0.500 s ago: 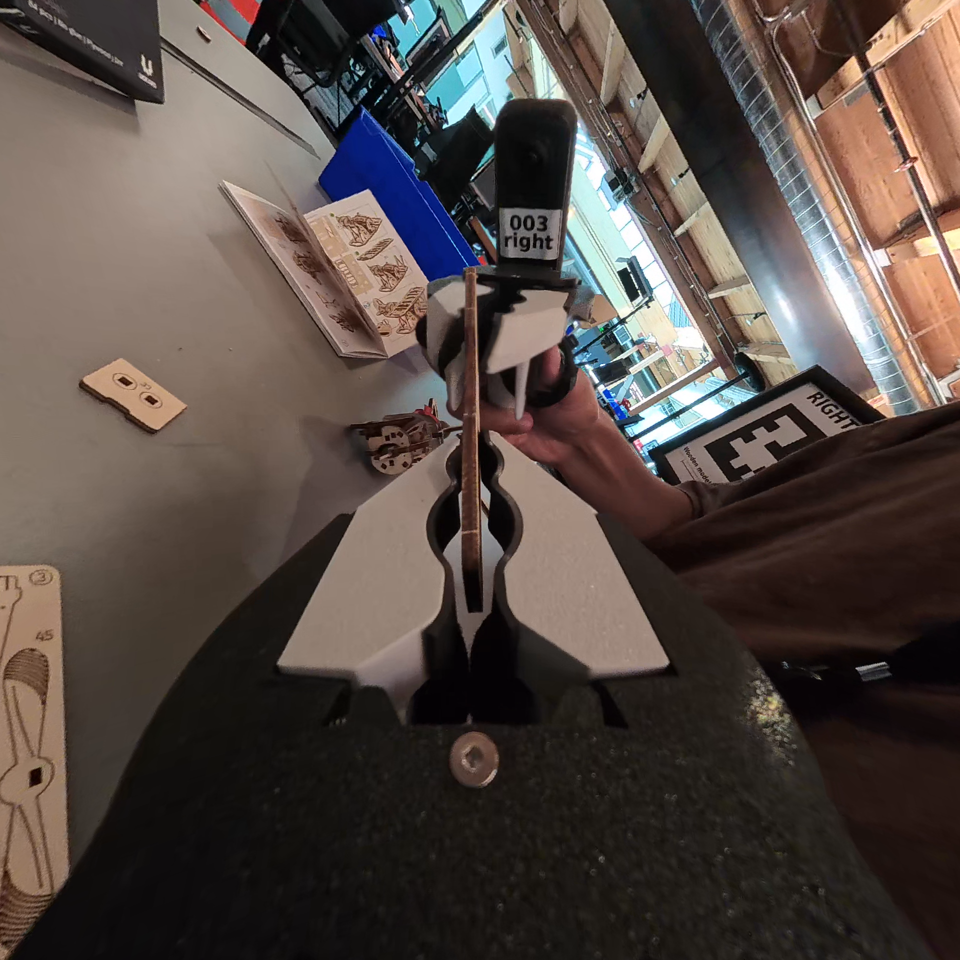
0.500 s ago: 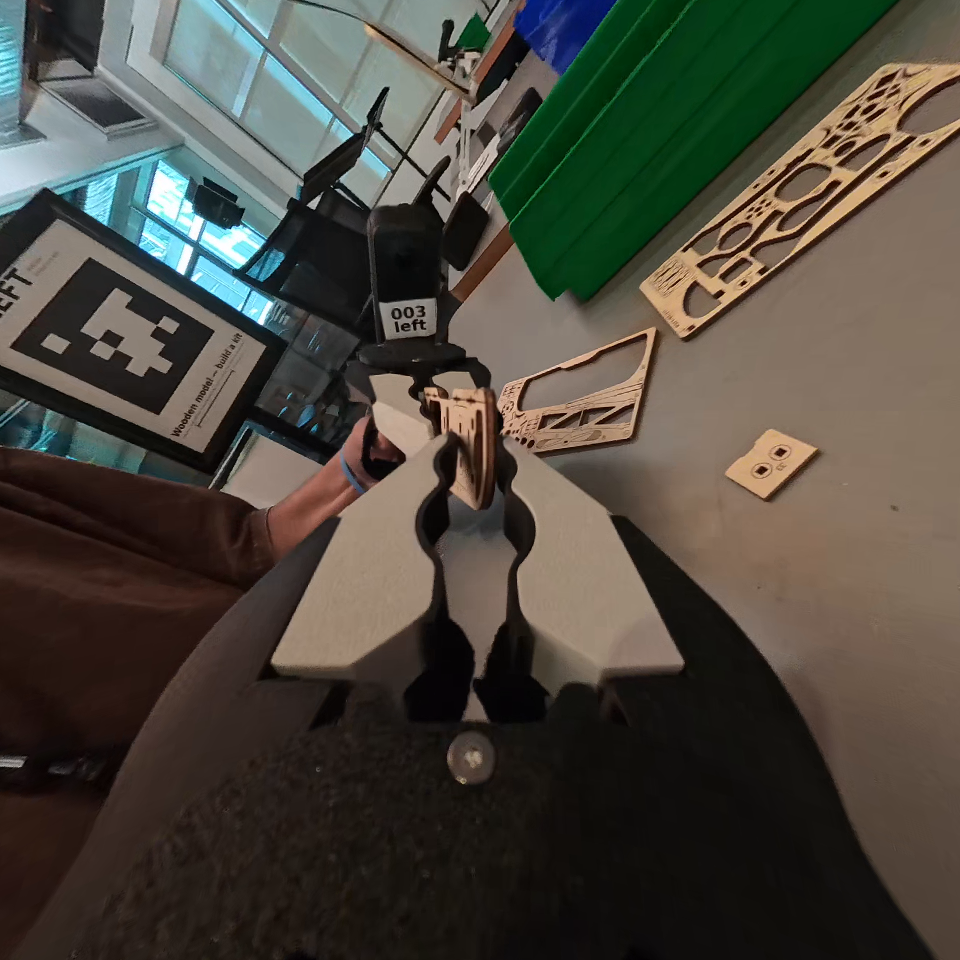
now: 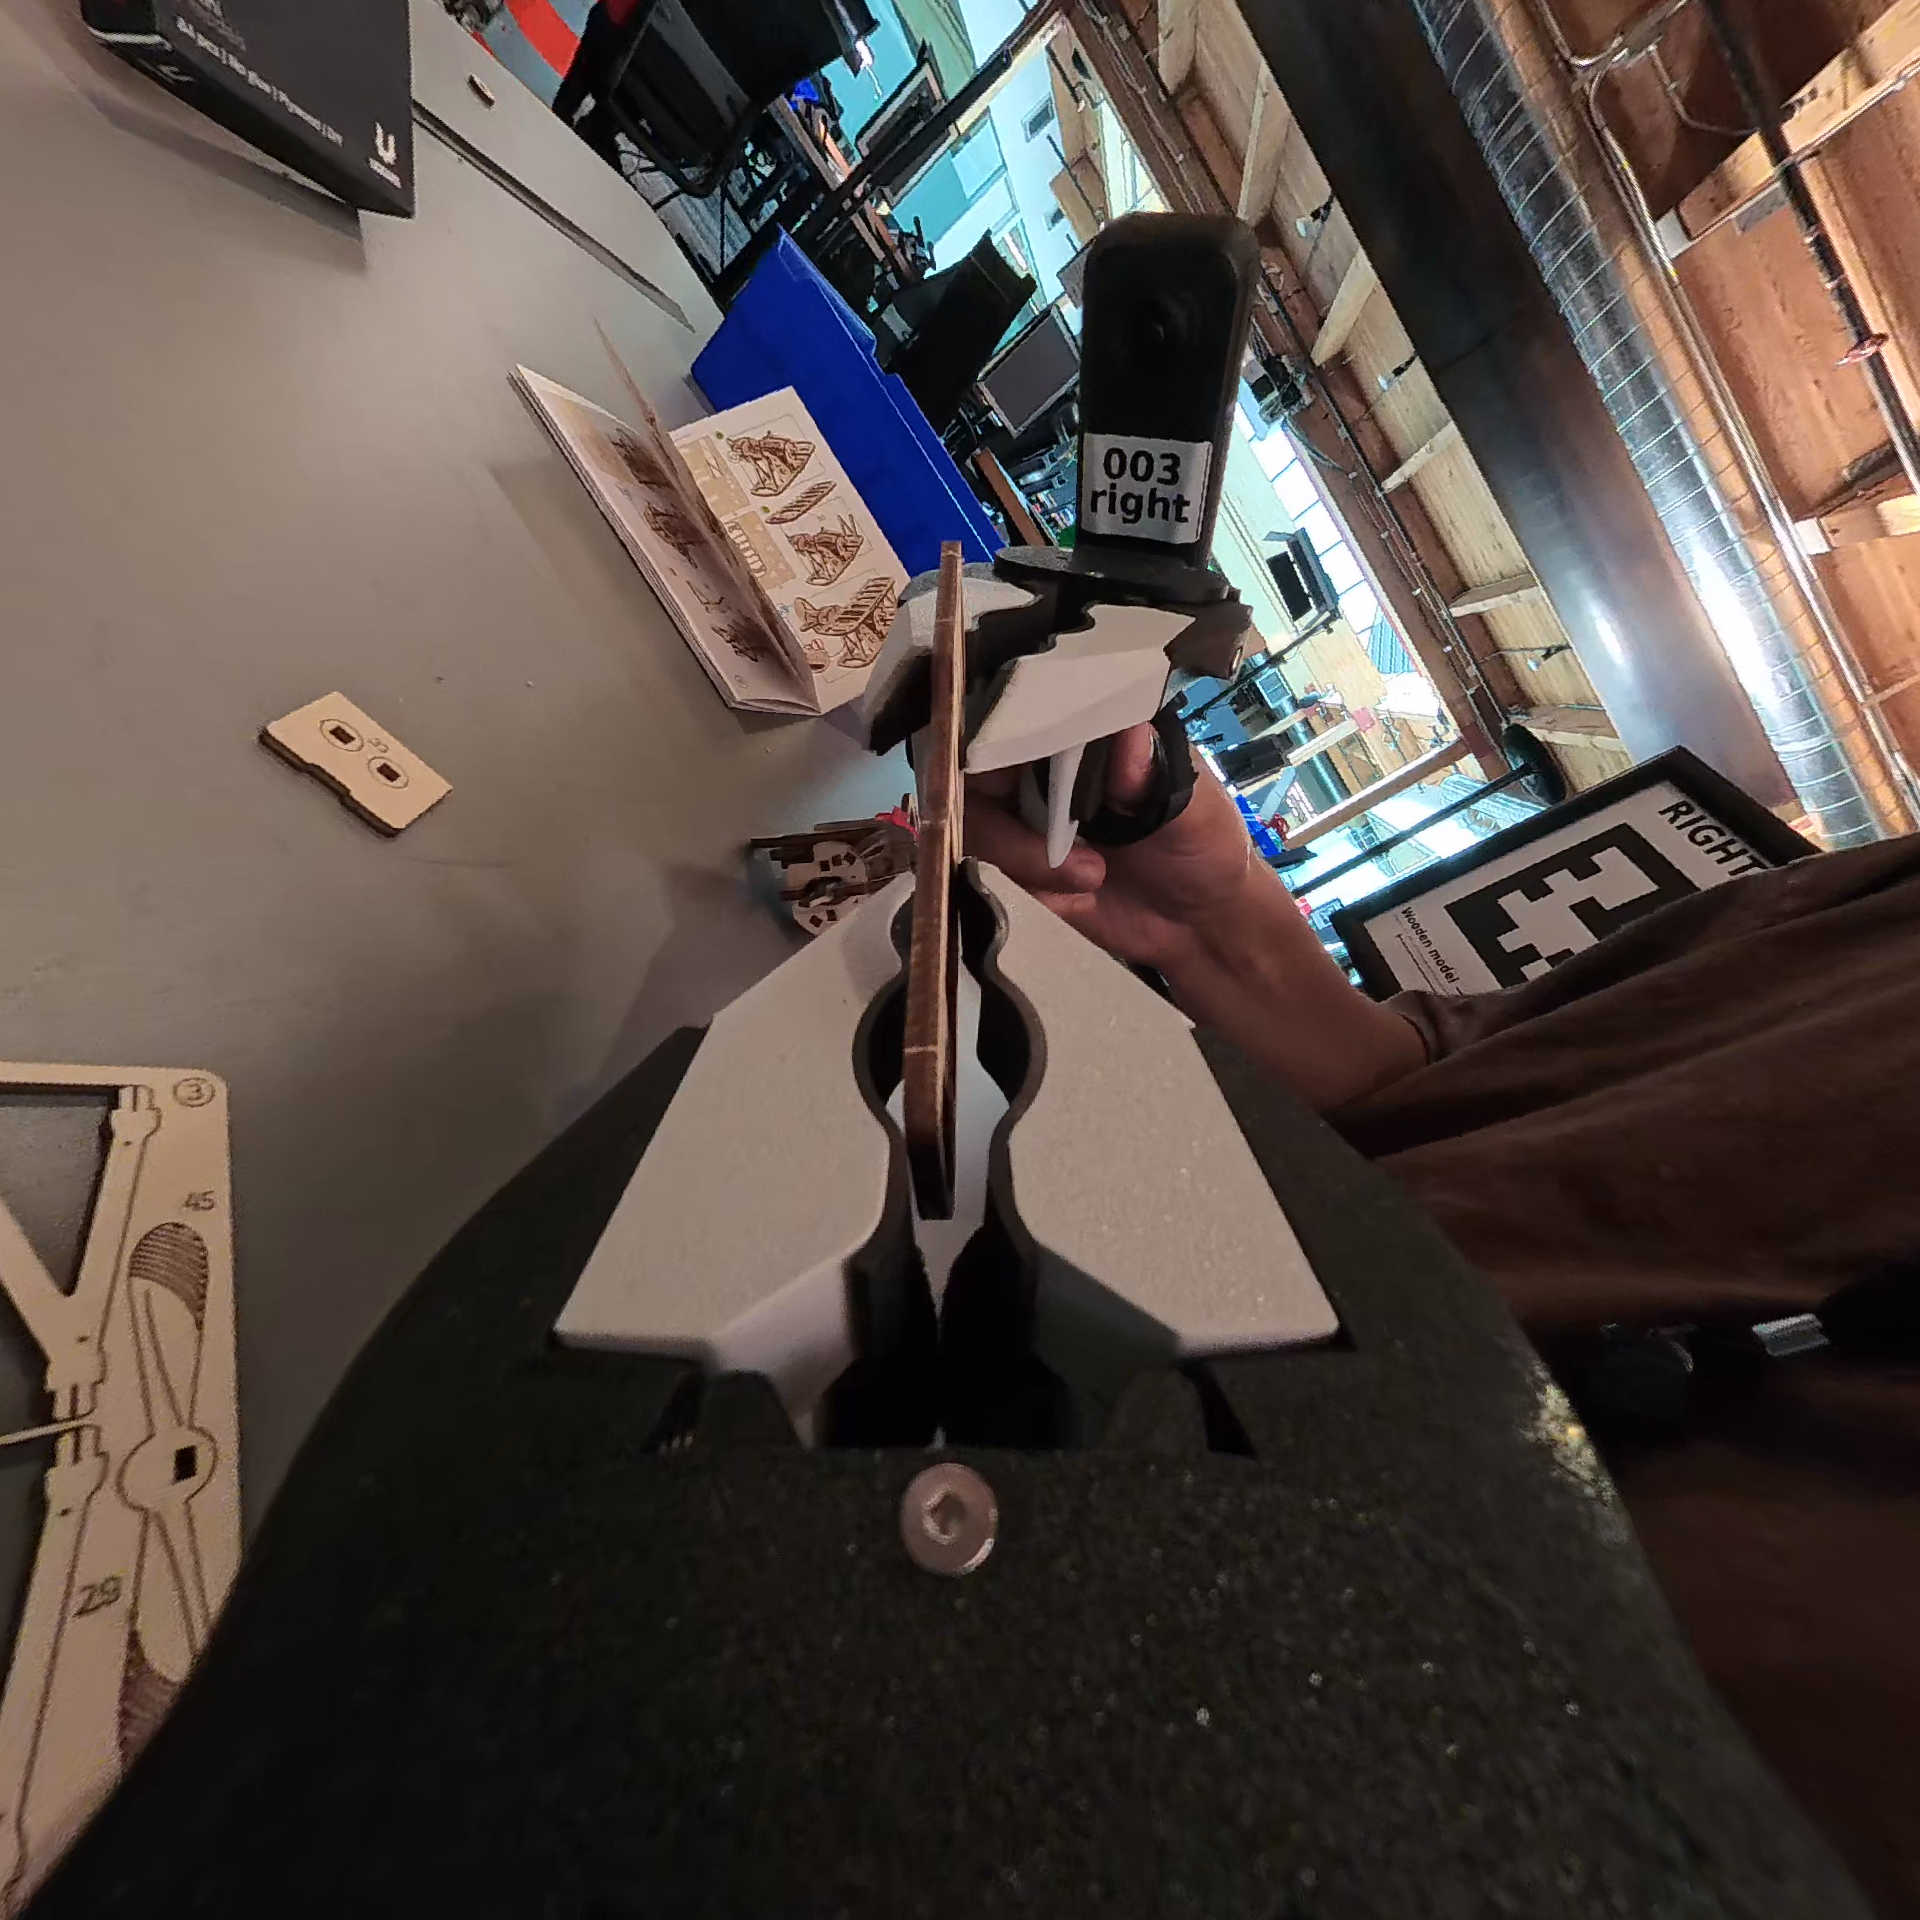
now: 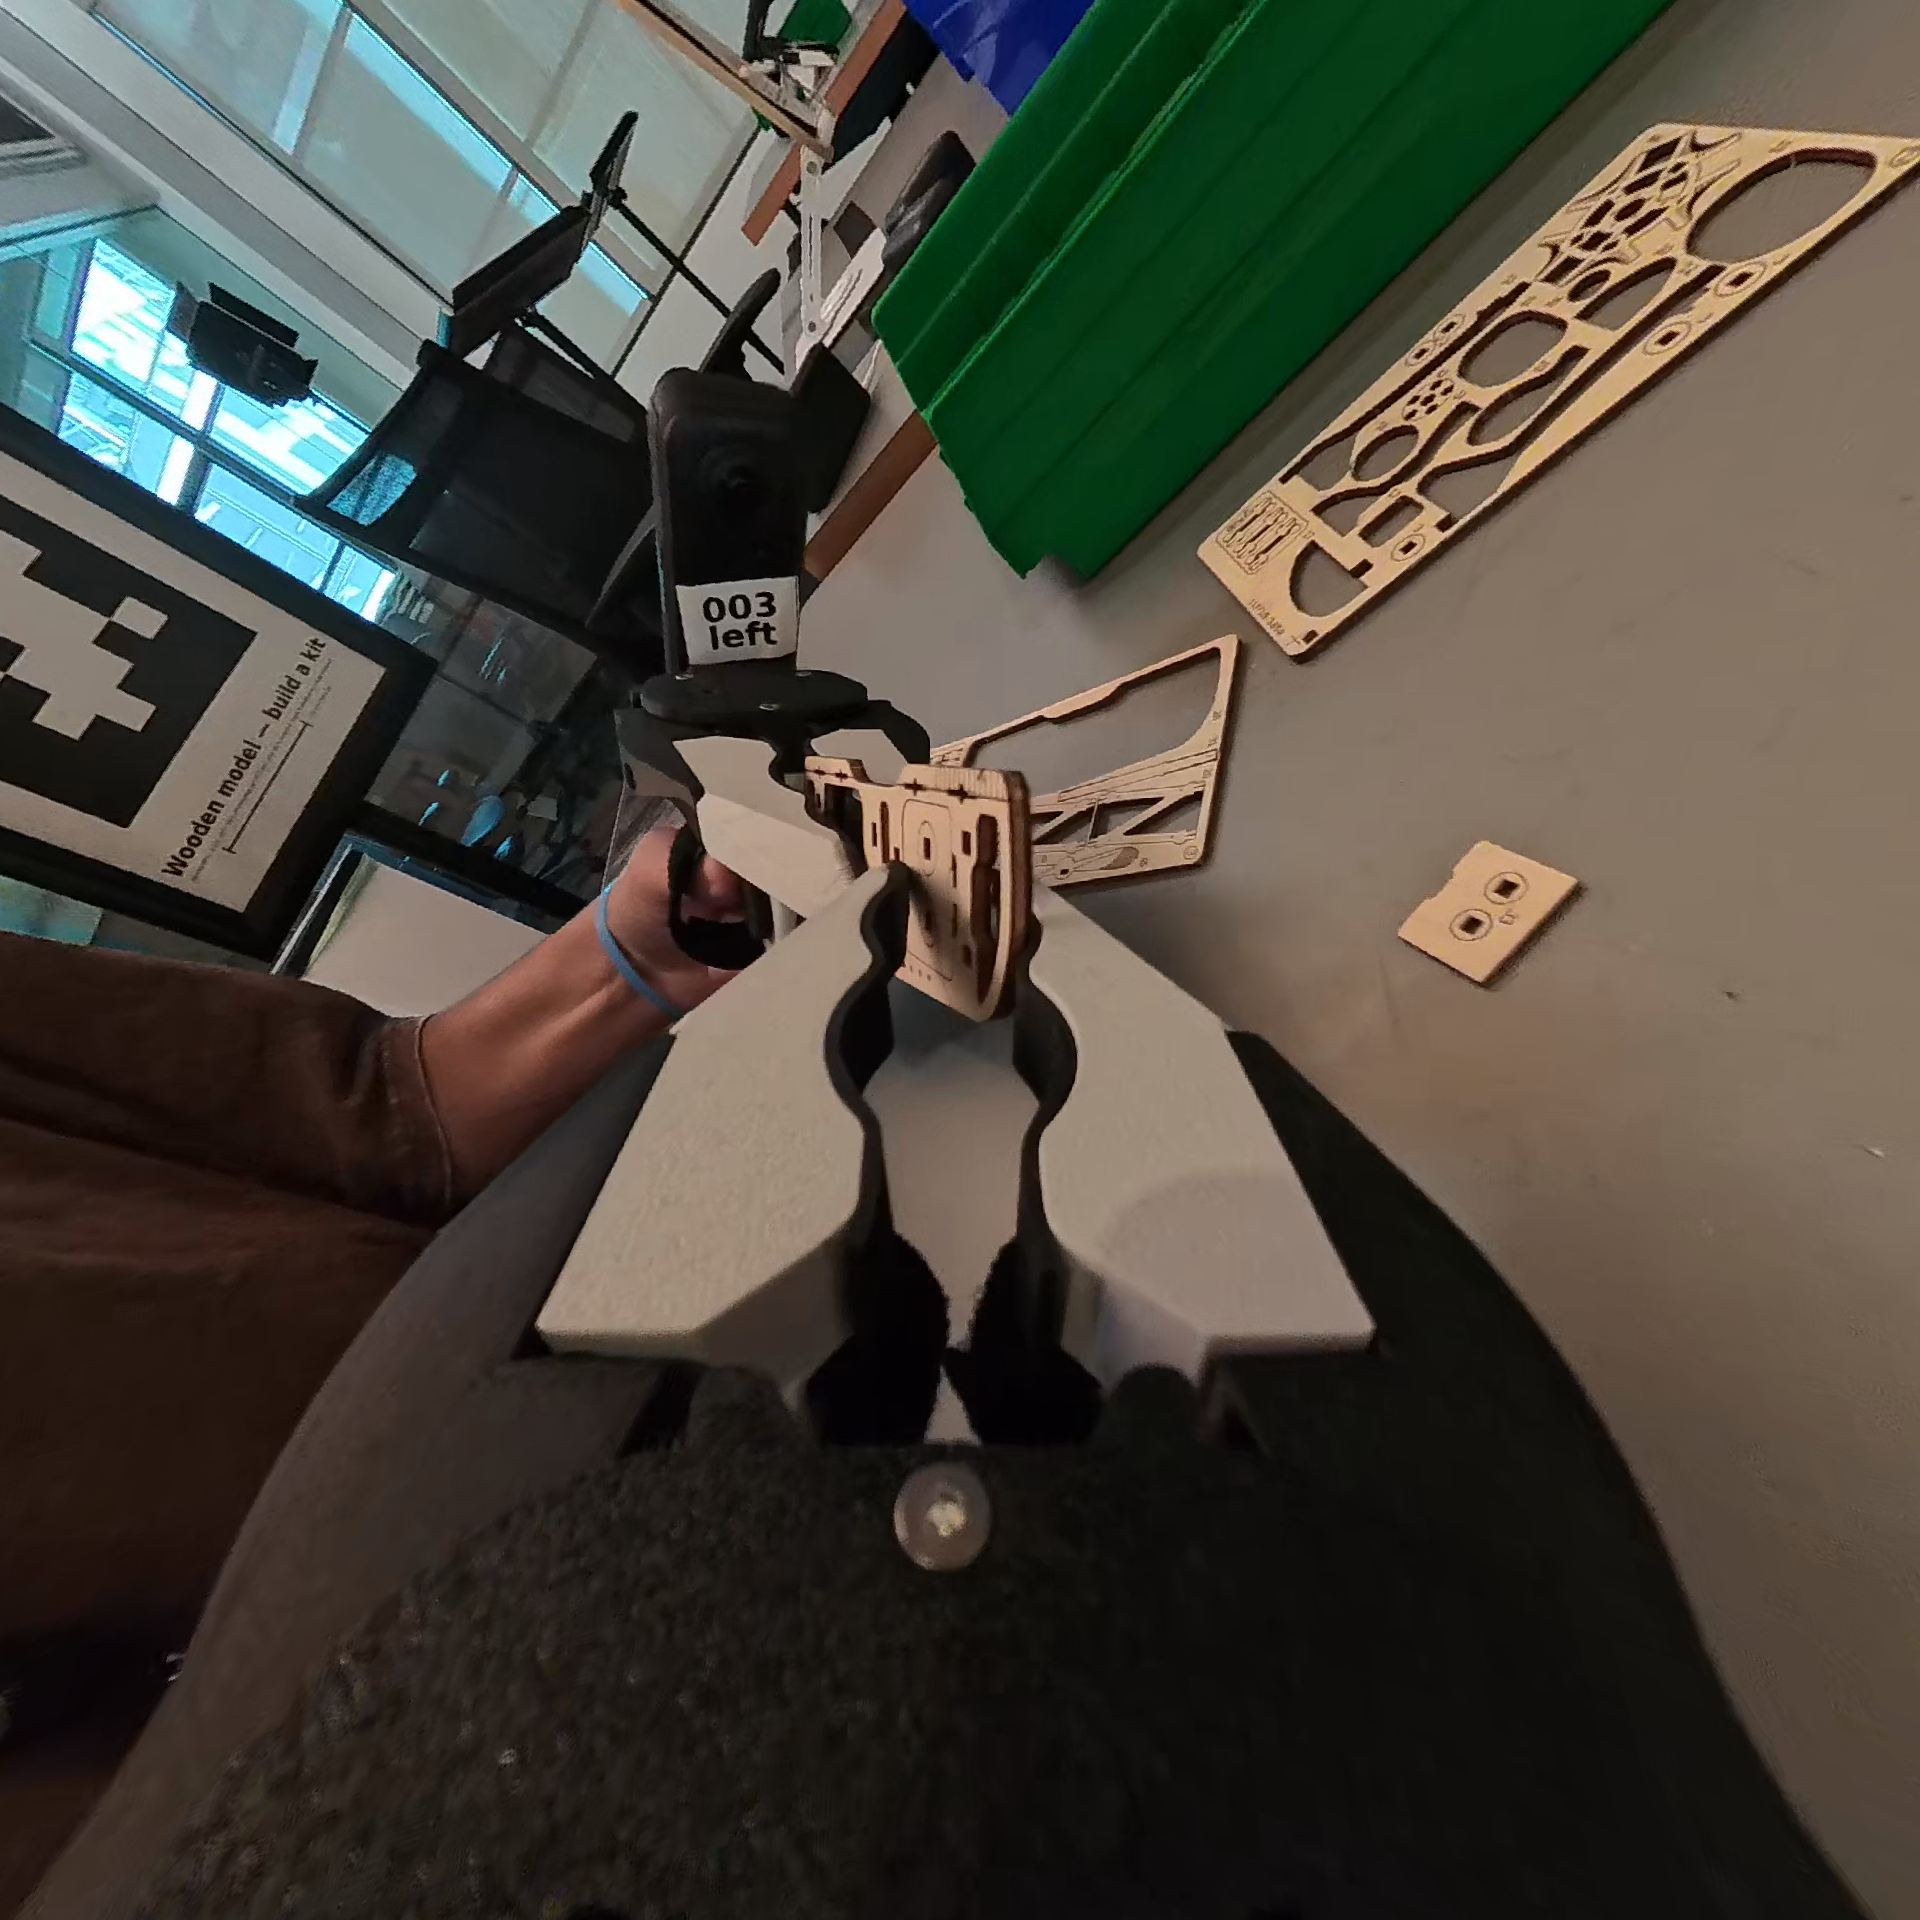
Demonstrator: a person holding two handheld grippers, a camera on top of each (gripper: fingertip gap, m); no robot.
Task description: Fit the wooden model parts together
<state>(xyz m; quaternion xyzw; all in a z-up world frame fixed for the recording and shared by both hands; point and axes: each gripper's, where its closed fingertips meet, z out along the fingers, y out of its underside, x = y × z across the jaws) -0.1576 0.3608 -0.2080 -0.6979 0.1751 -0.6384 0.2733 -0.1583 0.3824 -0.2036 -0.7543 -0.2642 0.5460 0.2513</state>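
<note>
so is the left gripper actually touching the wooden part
Touching: in the left wrist view the left gripper has its fingertips closed on the wooden part, seen edge-on between them.

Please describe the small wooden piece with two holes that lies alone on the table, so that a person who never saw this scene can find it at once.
Start at the grey table and find the open instruction booklet beside the blue bin. Nearer than the booklet lies a small pale rectangular plywood tile, flat and apart from everything. Unlike the large cut-out plywood sheets, it is palm-like, solid, and has only two small dark square holes.
</note>
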